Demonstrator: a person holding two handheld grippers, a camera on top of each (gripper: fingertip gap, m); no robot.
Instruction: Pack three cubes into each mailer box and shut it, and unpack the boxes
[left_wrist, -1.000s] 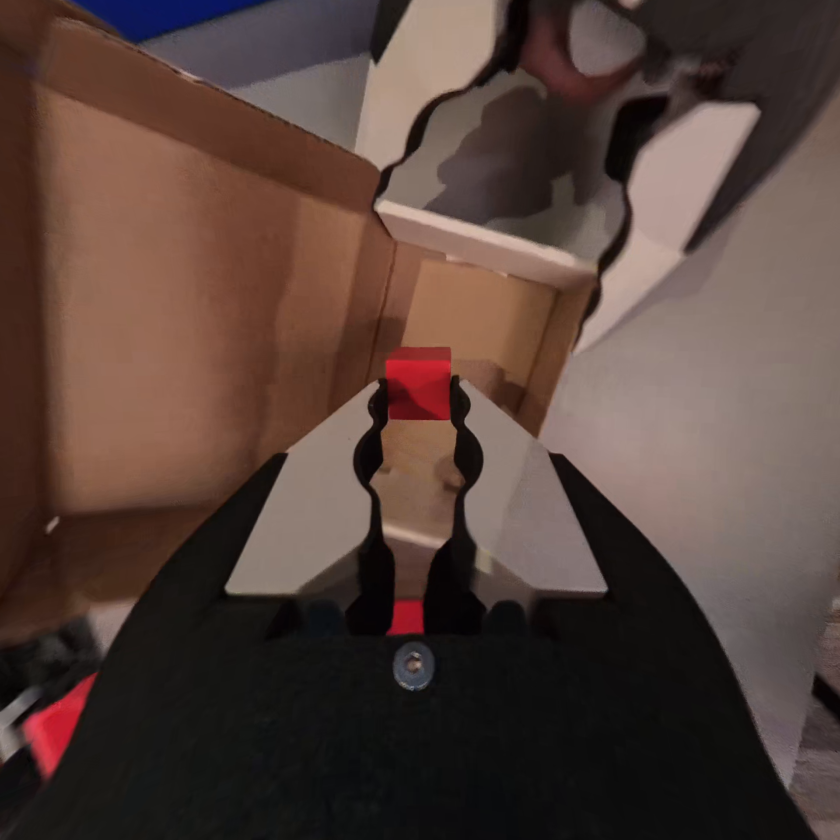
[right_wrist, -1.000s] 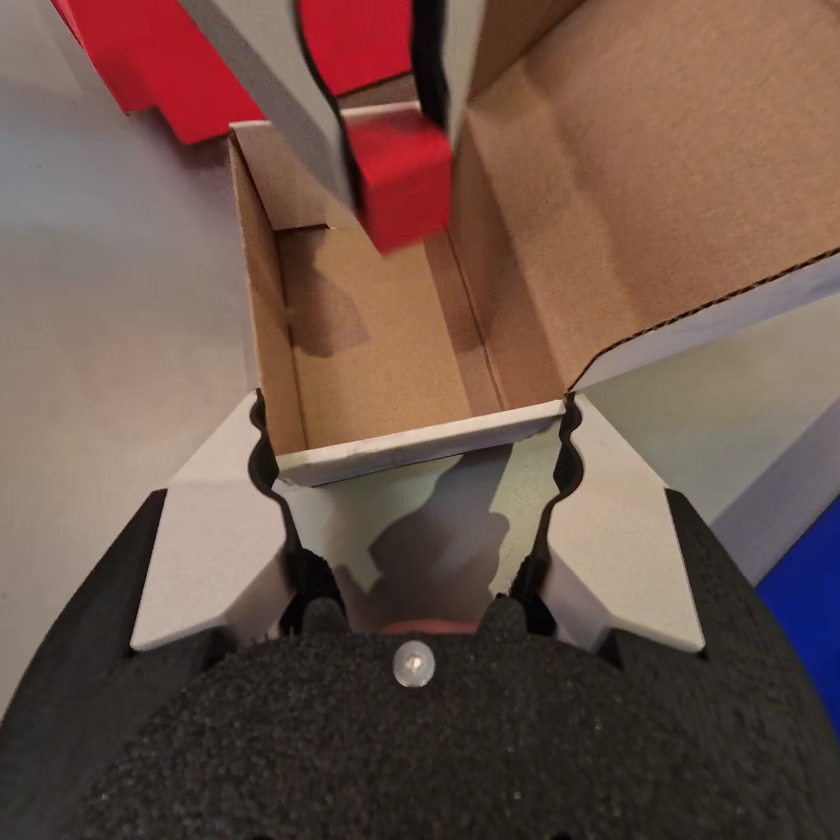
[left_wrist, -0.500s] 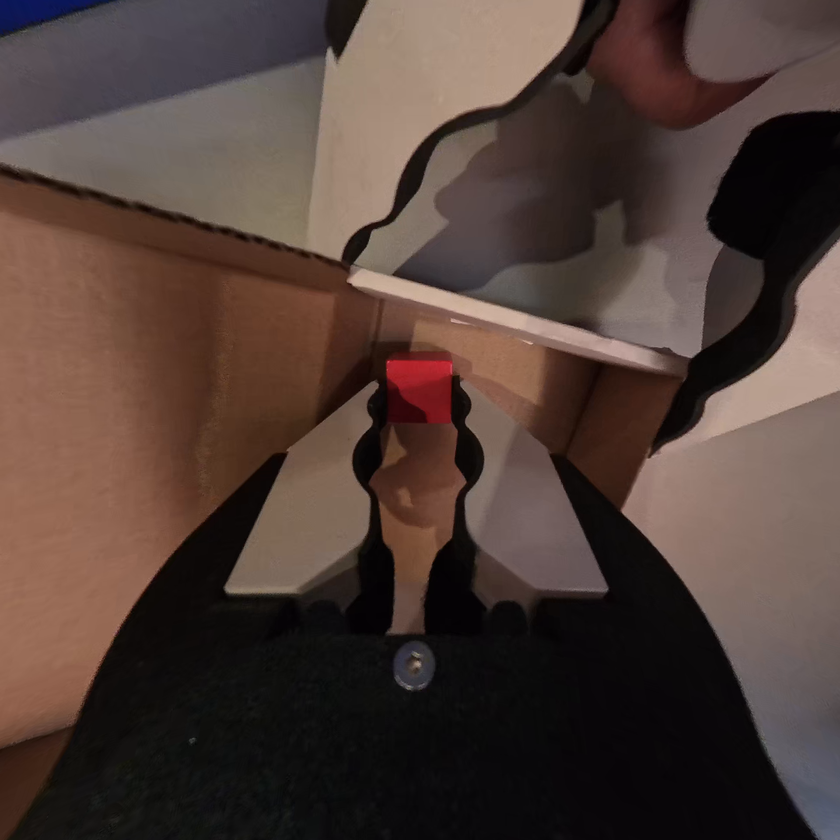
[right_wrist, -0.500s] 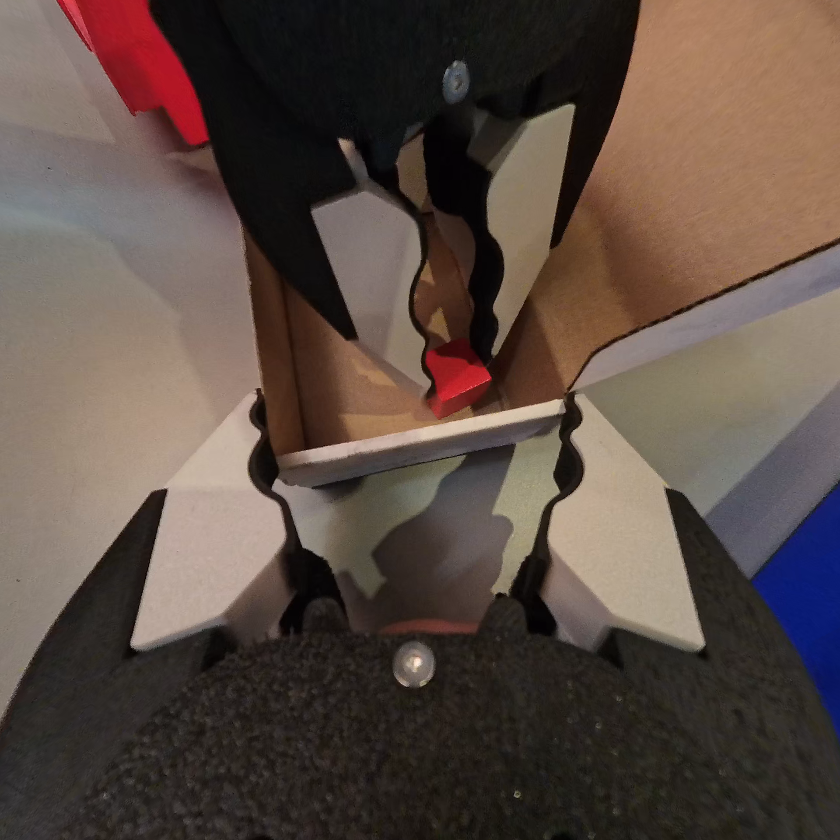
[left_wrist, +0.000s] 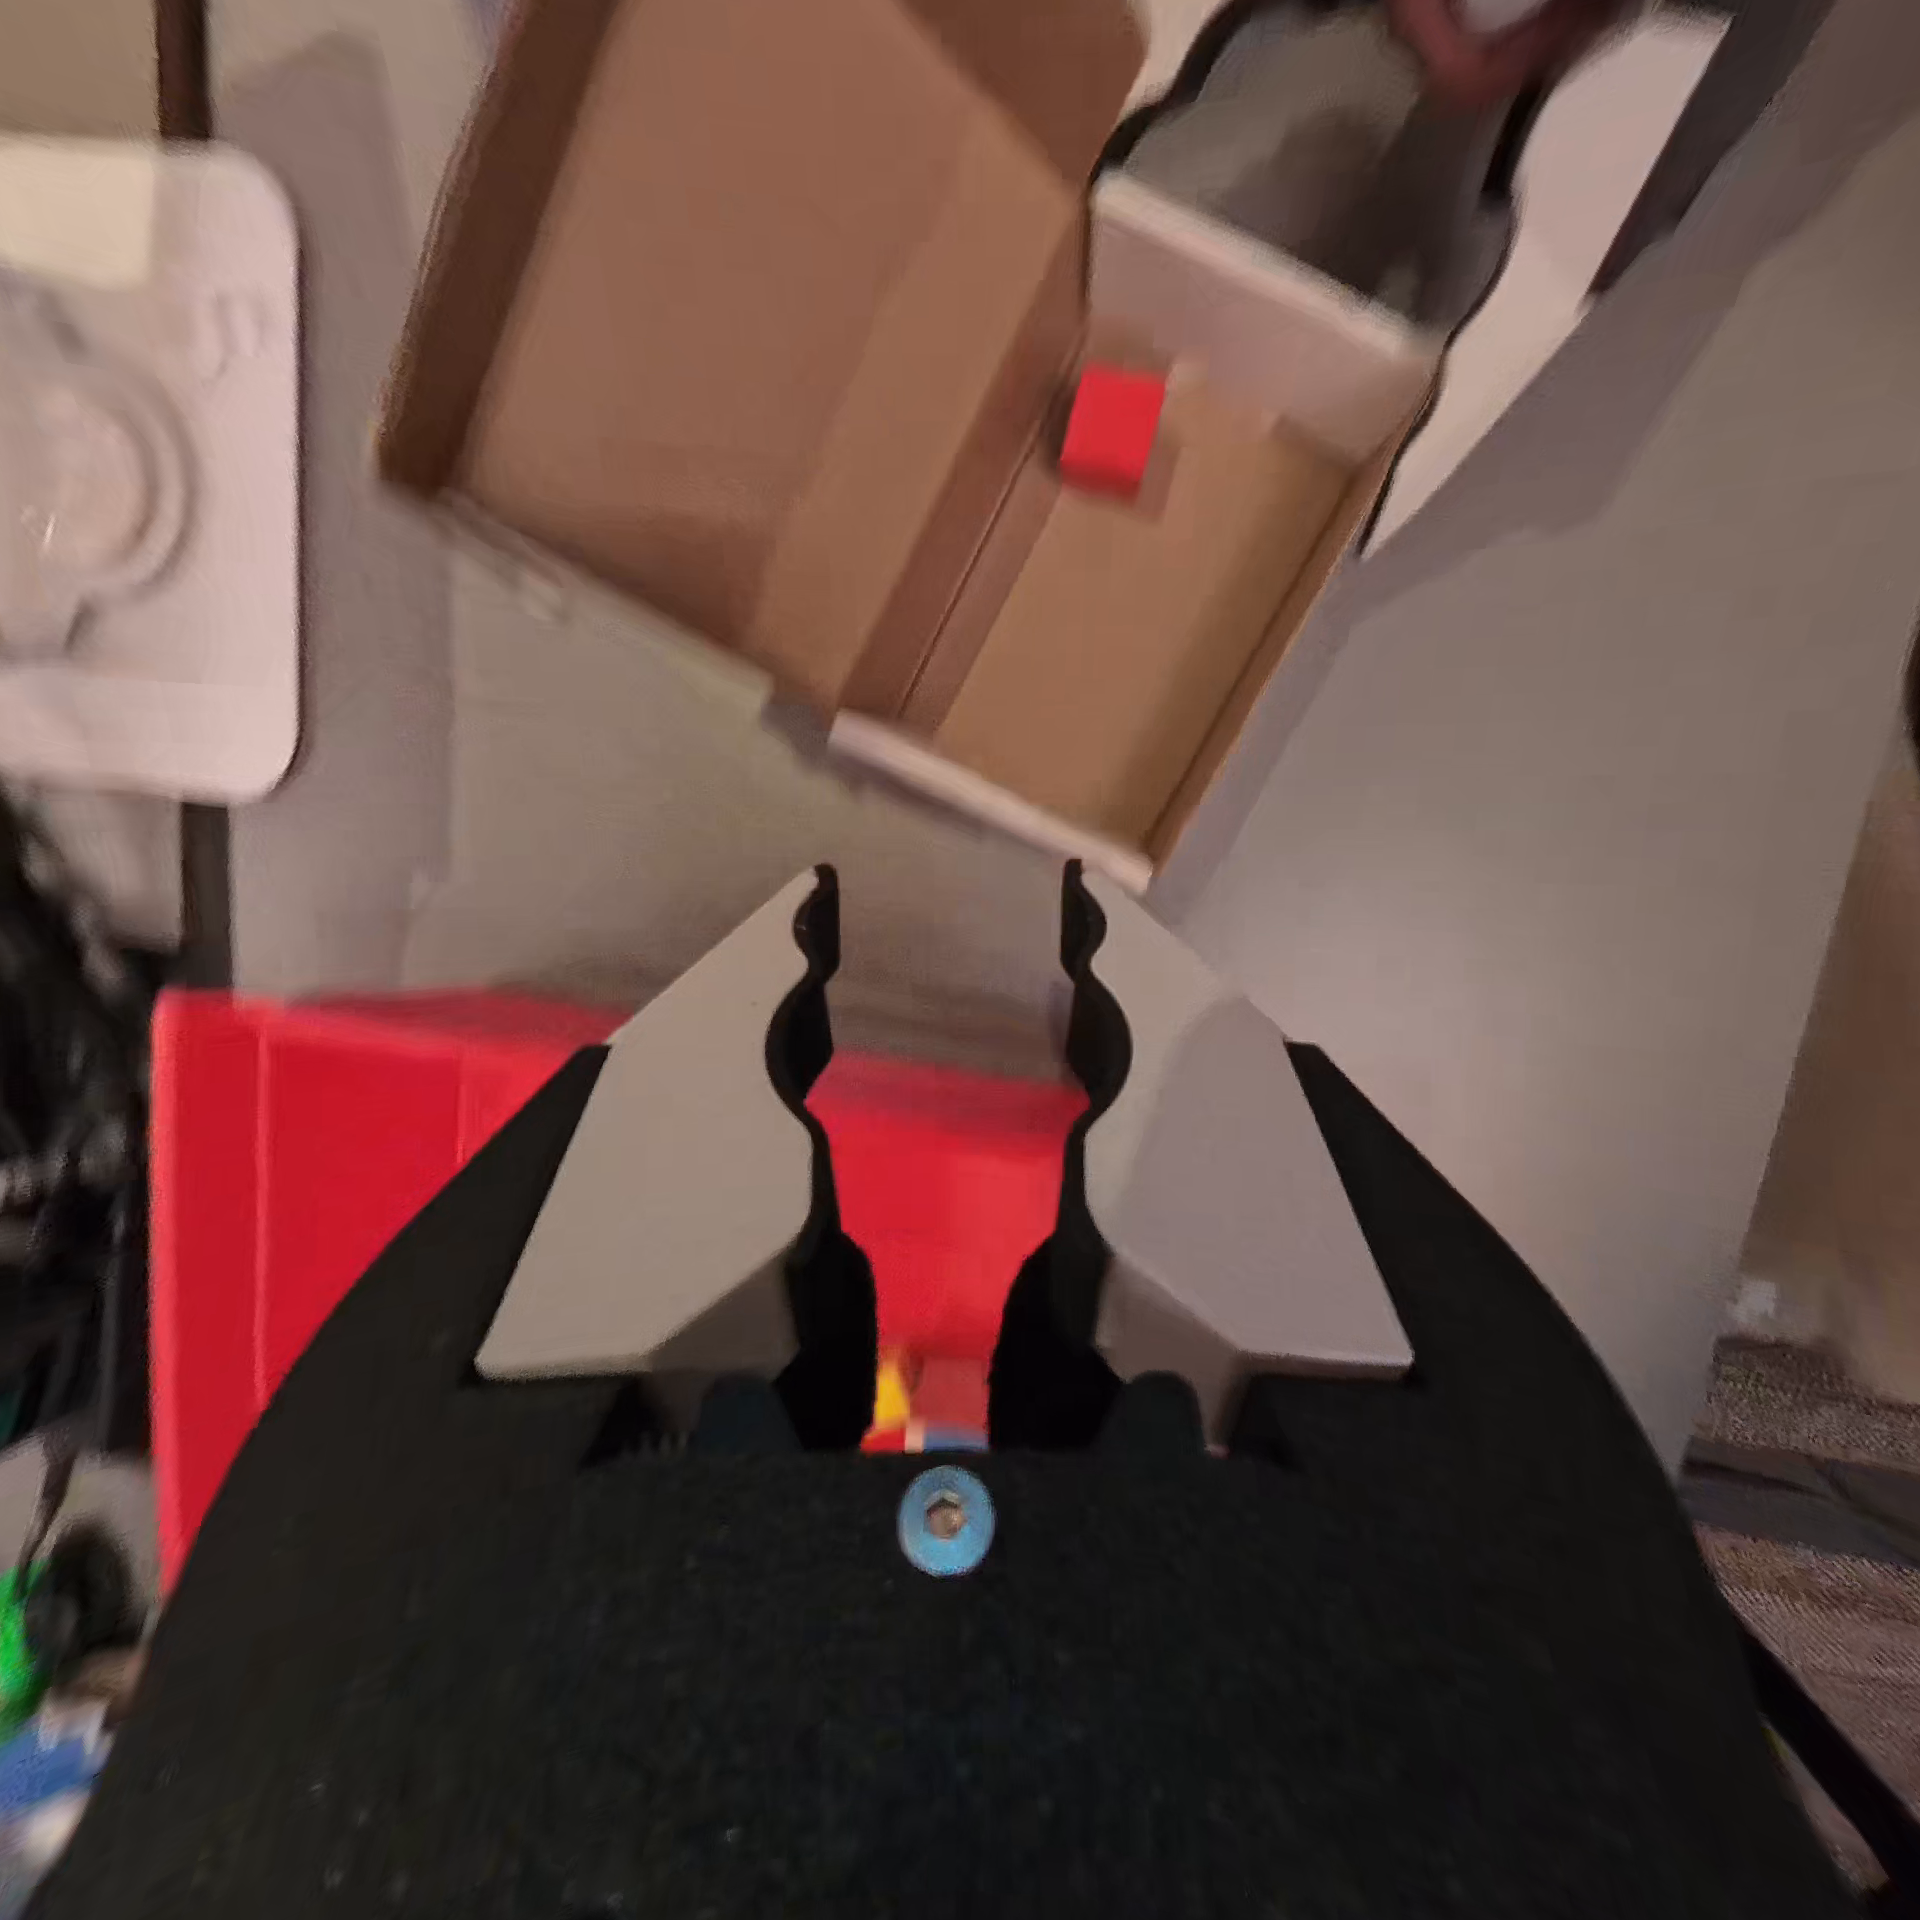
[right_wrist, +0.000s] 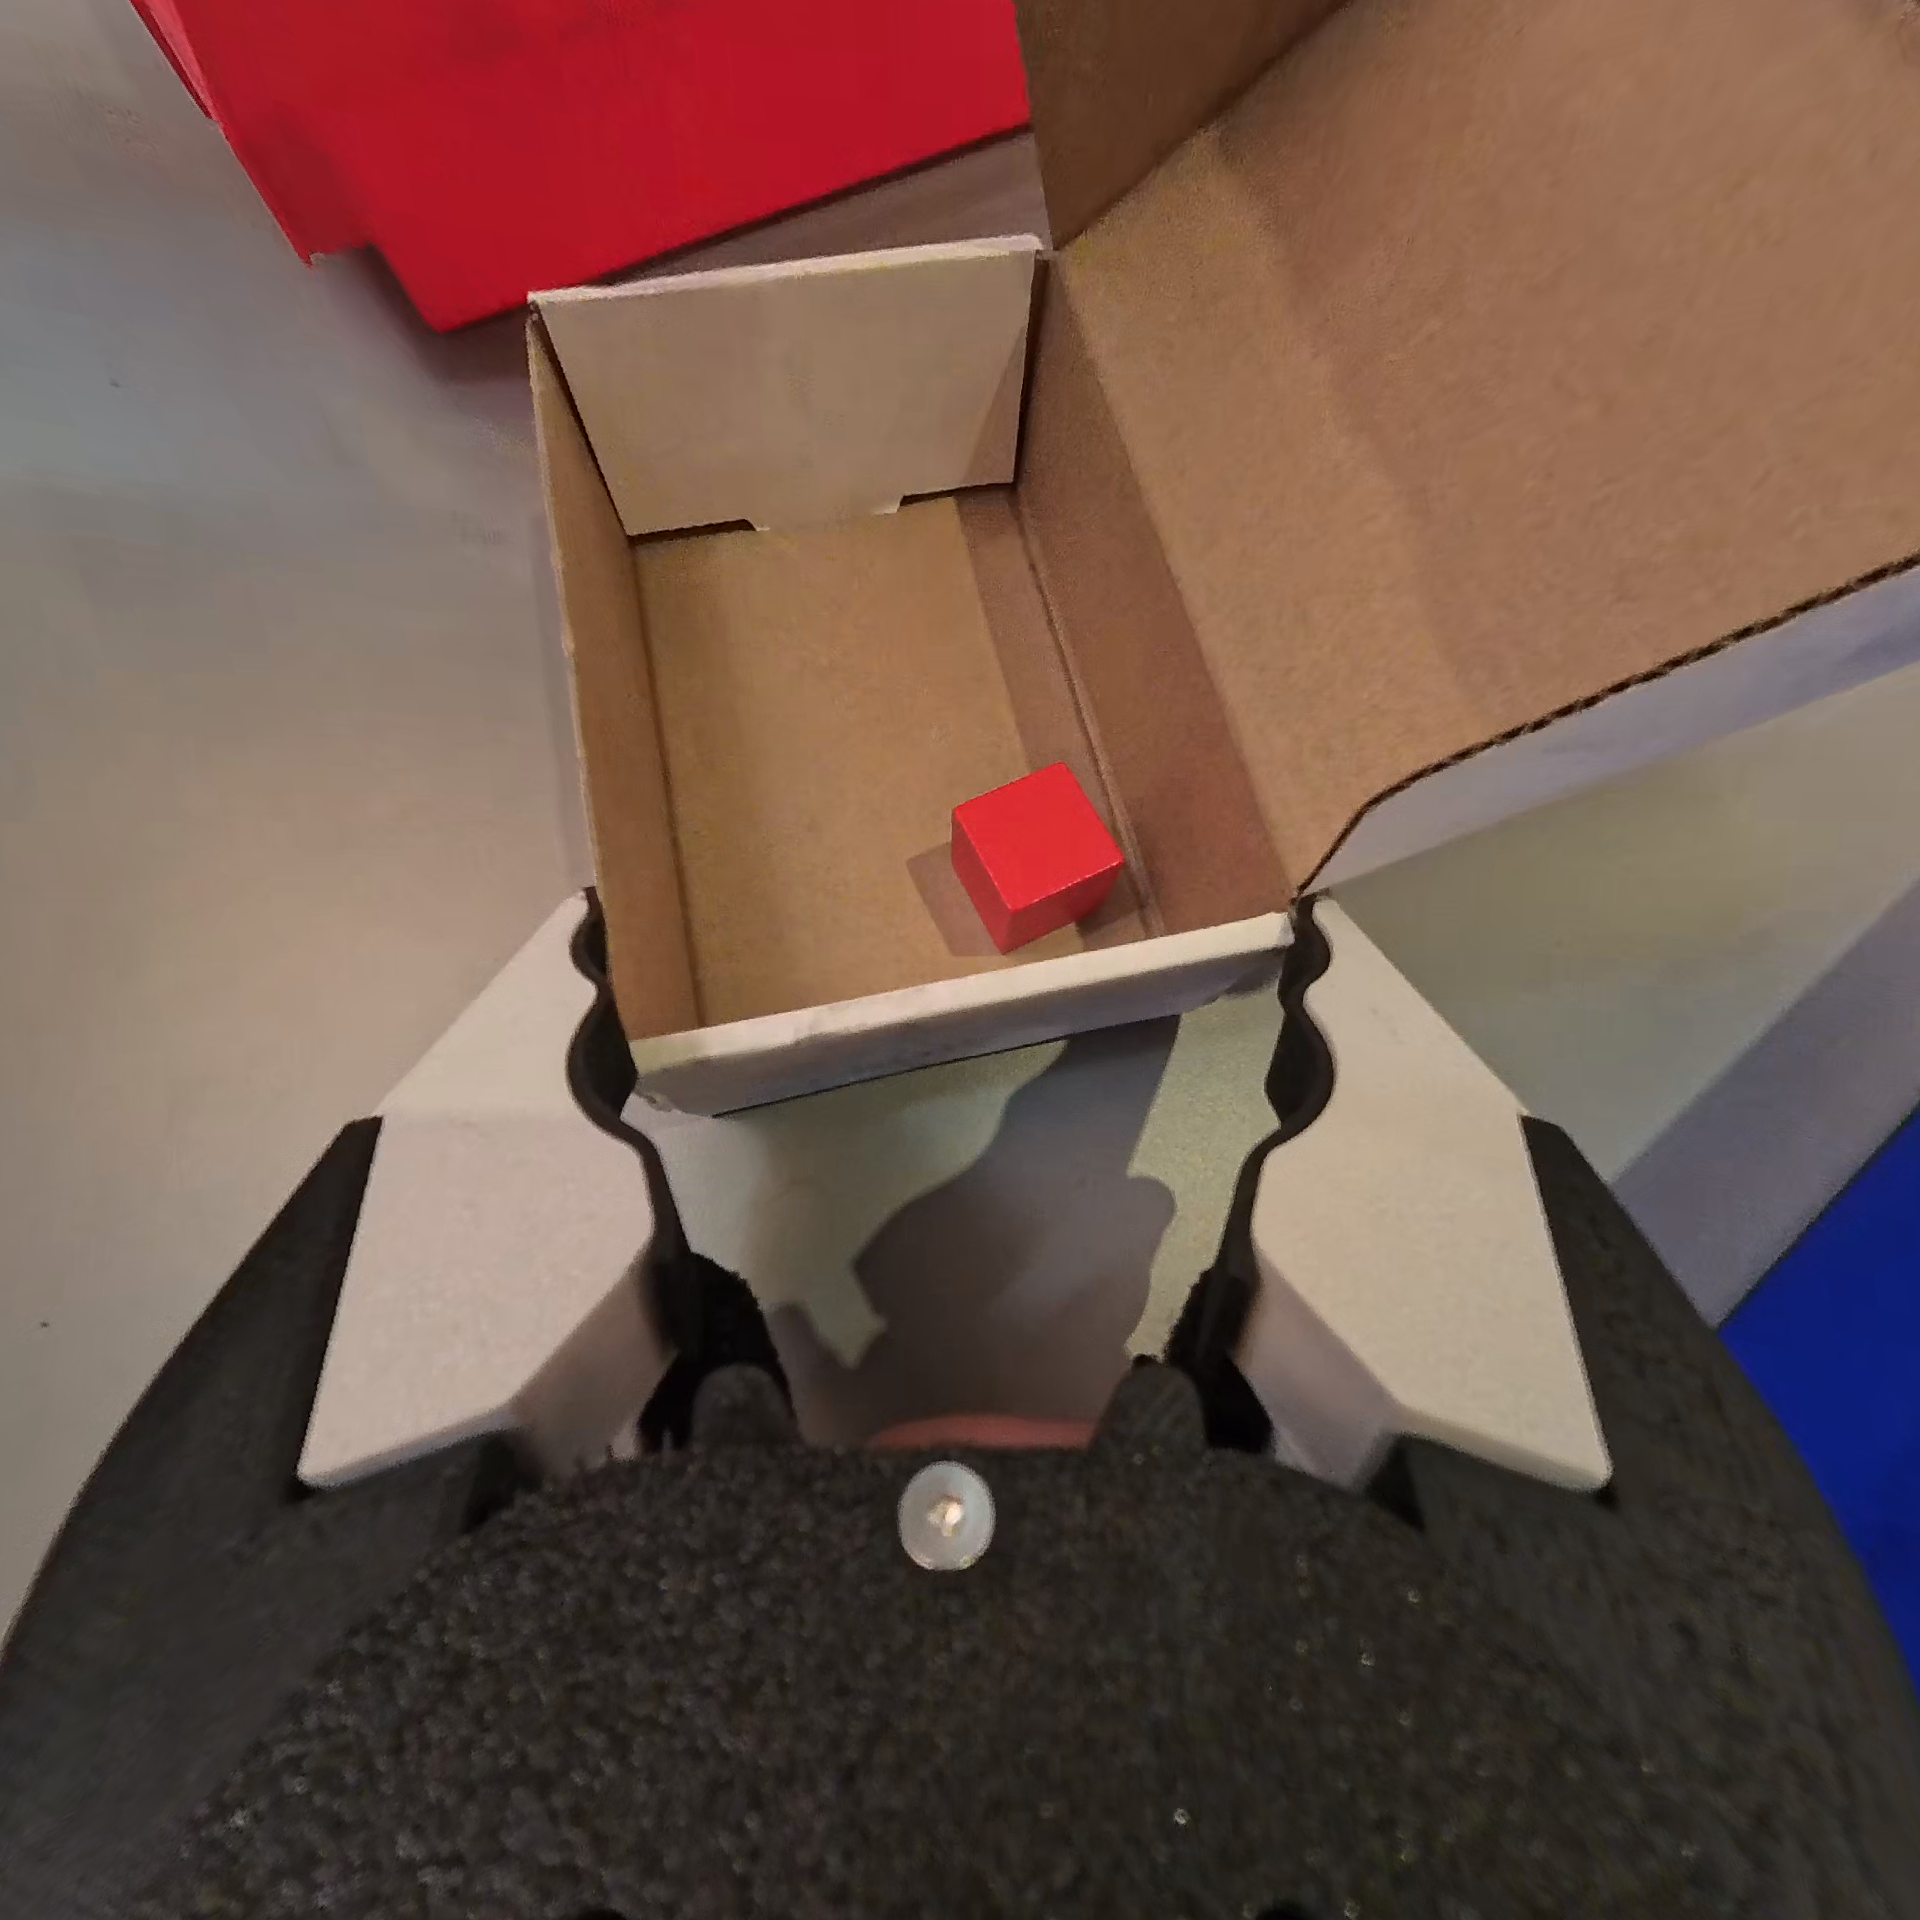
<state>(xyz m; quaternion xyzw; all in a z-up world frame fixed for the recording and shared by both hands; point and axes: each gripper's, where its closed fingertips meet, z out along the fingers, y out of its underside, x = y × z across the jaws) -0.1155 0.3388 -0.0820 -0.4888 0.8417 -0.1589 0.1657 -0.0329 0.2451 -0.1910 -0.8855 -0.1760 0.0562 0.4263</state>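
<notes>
A mailer box (right_wrist: 935, 1023), white outside and brown inside, stands open on the white table with its lid (right_wrist: 1455, 468) raised to the right. One red cube (right_wrist: 1034, 857) lies on its floor near the near-right corner. My right gripper (right_wrist: 940, 920) is shut on the box's near end wall, one finger at each corner. In the left wrist view, blurred by motion, the box (left_wrist: 987, 800) and the cube (left_wrist: 1110, 442) lie ahead. My left gripper (left_wrist: 945, 883) is open and empty, outside the box and short of its end.
A red box (right_wrist: 623, 125) lies beyond the mailer box; in the left wrist view it (left_wrist: 364, 1143) is under my left gripper, with some coloured cubes (left_wrist: 925, 1392) showing between the fingers. A white device (left_wrist: 125, 468) sits at the left. A blue surface (right_wrist: 1849, 1351) borders the table.
My left gripper lowered the red cube into the box, let it go and pulled back out towards the red box. My right gripper stayed on the box's end.
</notes>
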